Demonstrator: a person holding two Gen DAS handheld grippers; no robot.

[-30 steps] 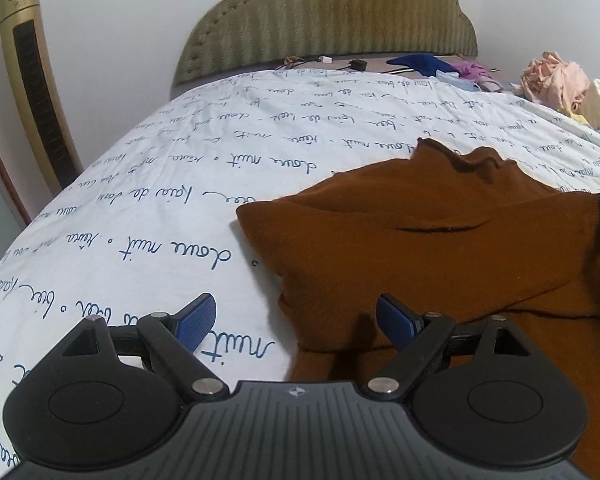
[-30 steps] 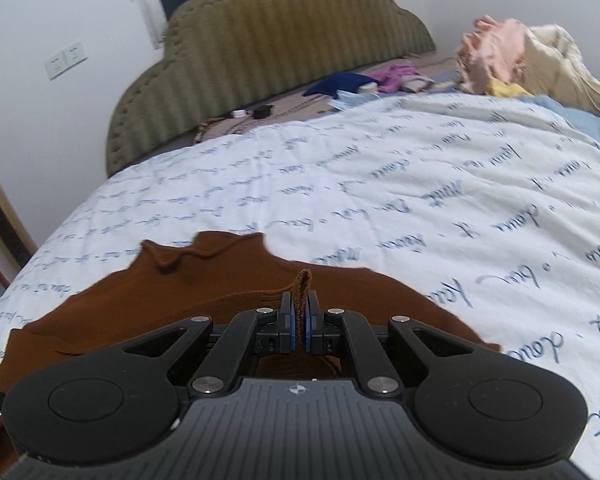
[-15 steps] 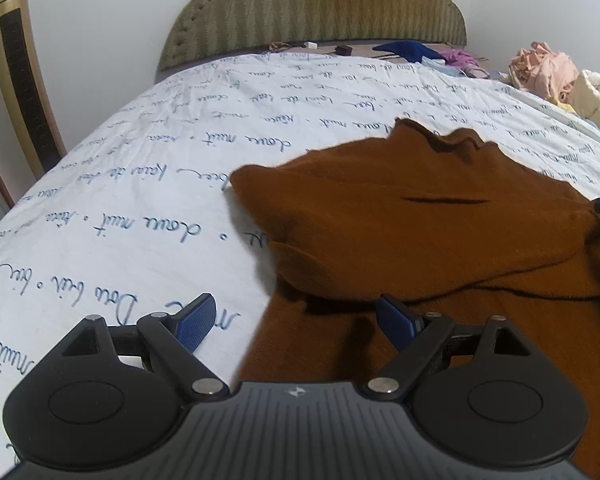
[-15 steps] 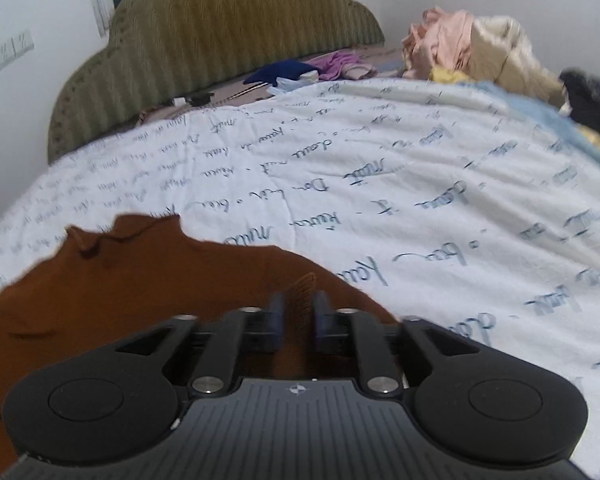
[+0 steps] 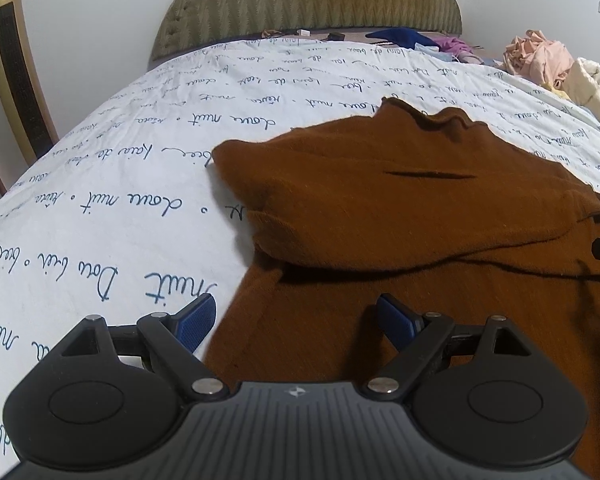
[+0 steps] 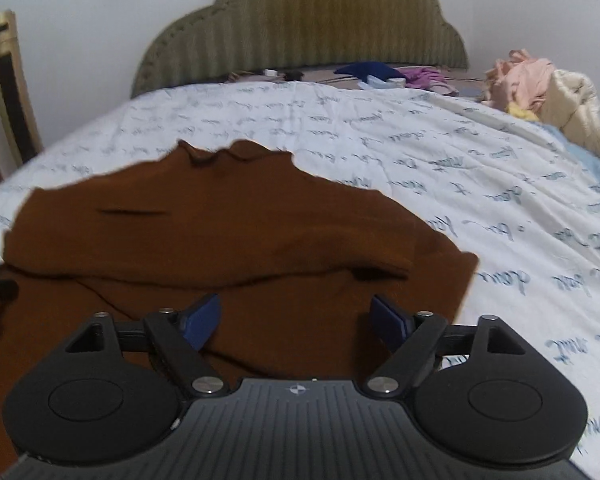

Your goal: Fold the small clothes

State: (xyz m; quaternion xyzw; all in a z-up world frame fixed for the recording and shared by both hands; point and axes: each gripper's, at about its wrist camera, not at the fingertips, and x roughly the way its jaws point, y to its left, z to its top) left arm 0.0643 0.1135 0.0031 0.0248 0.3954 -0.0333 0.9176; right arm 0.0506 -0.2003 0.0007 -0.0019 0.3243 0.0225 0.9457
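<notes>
Sweater (image 5: pixel 400 216), brown, lies on my bed's printed sheet (image 5: pixel 112 200), upper part folded down over the lower. My left tool (image 5: pixel 296 322) hovers at its left edge, fingers spread, gripping nothing. My right tool (image 6: pixel 296 320) hangs above the right half, likewise spread and empty.

Right hand-held gripper (image 6: pixel 296 322) opened, released brown garment (image 6: pixel 228 236).

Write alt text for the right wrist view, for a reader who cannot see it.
The right gripper hangs open, holding nothing, above a brown garment folded over itself on a white bedspread printed with blue script. Beyond are an olive padded headboard and a heap of pink and cream clothes at the right.
</notes>
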